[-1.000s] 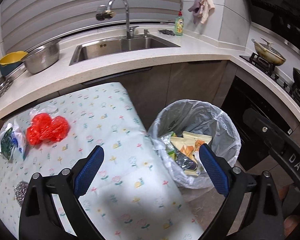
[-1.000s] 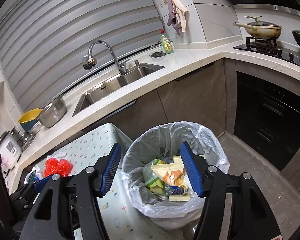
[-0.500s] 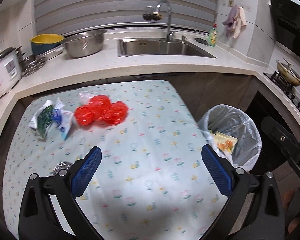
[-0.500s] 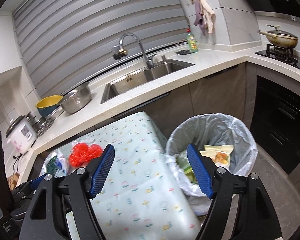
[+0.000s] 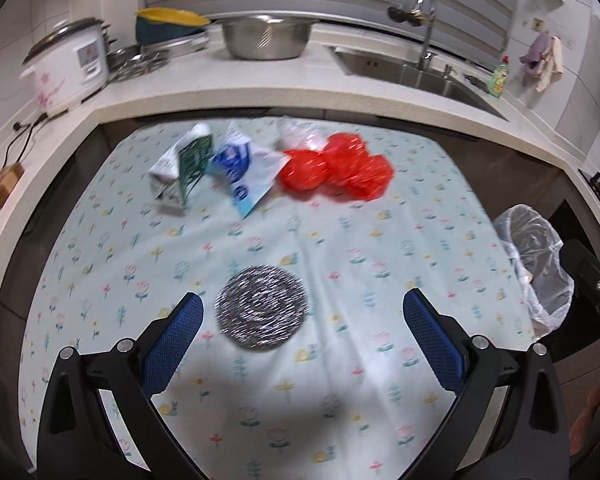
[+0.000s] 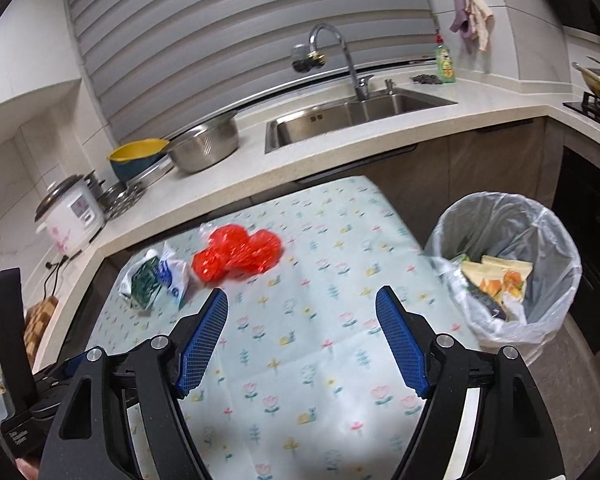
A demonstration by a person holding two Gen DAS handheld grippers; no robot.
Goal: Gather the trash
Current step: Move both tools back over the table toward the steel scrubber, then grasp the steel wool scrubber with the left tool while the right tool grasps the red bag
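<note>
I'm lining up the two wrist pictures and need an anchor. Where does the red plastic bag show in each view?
Left wrist: the red plastic bag lies upper centre on the flowered tablecloth, right of the blue-and-white wrapper.
Right wrist: the bag sits left of centre, above the left fingertip.
Shared landmark: the steel colander on the counter behind the table.

red bag point(image 5: 340, 168) blurred, bin point(image 5: 534, 264) partly hidden

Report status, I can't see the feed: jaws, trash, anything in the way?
Left gripper and right gripper open, empty. Scrubber, wrappers, red bag on table. Bin beside it. Nothing in the way.
</note>
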